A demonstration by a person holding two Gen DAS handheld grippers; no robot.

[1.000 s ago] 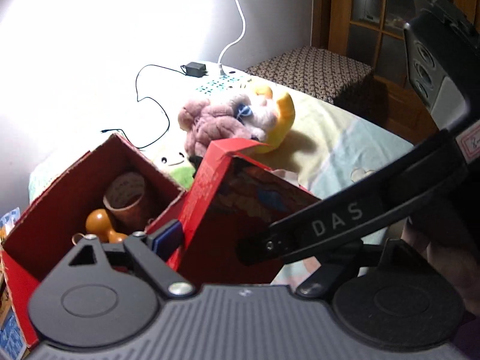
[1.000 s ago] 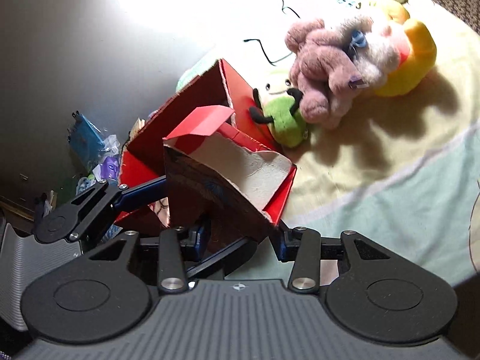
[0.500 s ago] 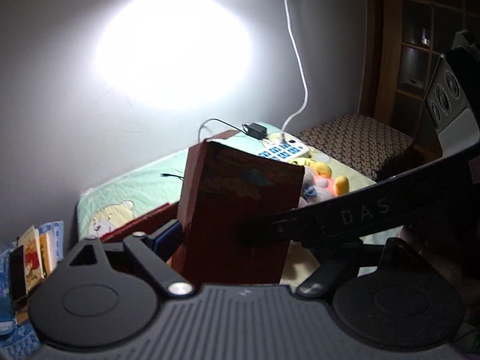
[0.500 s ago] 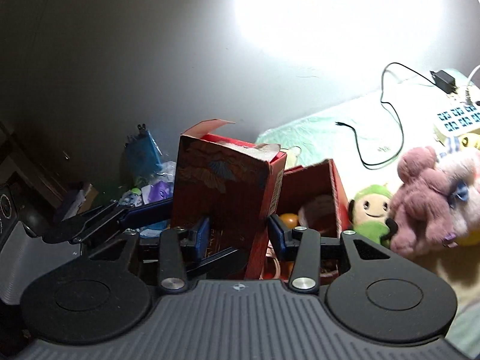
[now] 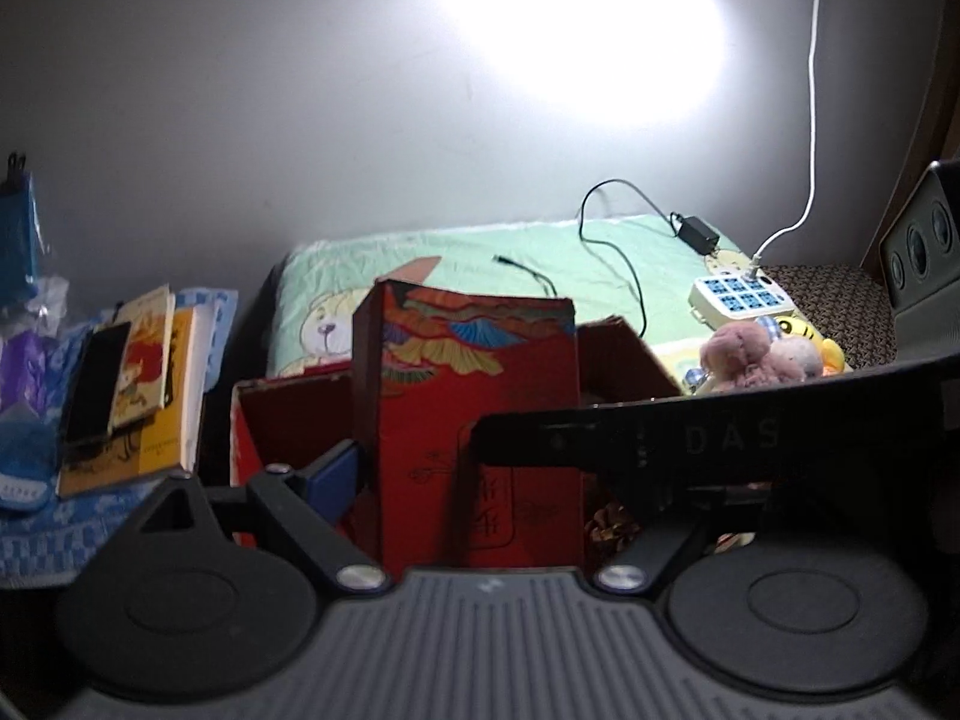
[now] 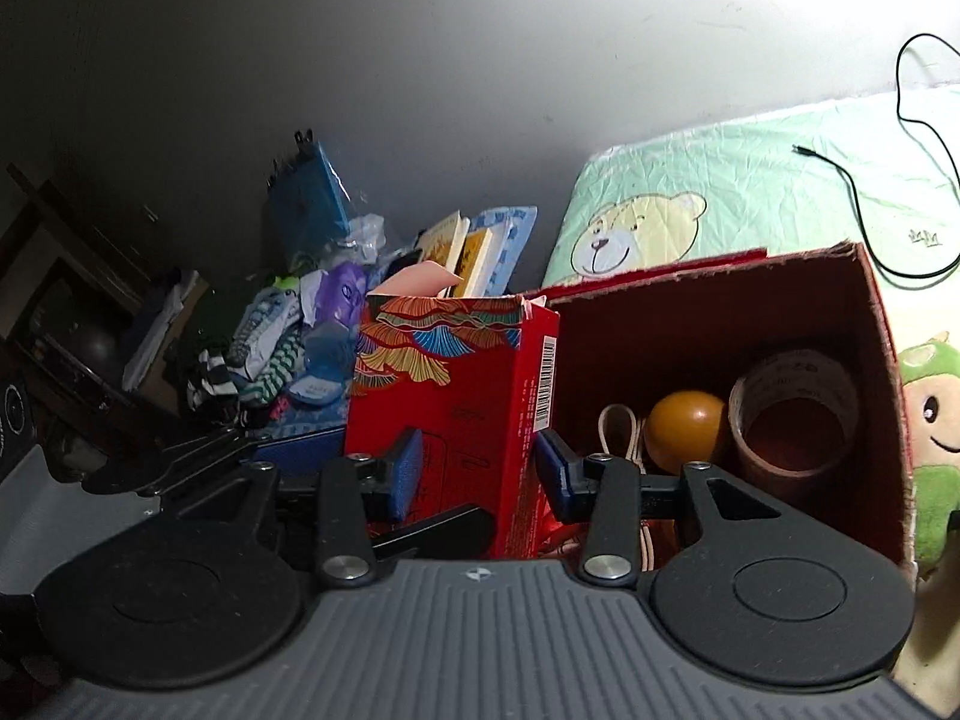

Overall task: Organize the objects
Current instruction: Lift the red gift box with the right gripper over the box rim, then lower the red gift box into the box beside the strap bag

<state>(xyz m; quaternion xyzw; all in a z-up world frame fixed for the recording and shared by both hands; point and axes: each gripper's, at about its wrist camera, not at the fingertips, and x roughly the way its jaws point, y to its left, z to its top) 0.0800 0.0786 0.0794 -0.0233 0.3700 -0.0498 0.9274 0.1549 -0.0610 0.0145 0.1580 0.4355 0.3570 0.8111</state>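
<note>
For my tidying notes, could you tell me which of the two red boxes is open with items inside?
The larger plain red carton, right of the patterned box held by the right gripper: it holds an orange ball and a tape roll.

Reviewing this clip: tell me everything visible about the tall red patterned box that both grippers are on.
The tall red box looks like printed cardboard: a colourful fan-like pattern across its upper part, line drawings lower down, a barcode on one narrow side. Its top is torn open, one flap sticking up. It stands upright against the open red carton. The right gripper clamps it with blue fingers on opposite sides; the left gripper holds it too, one blue pad against its side.
</note>
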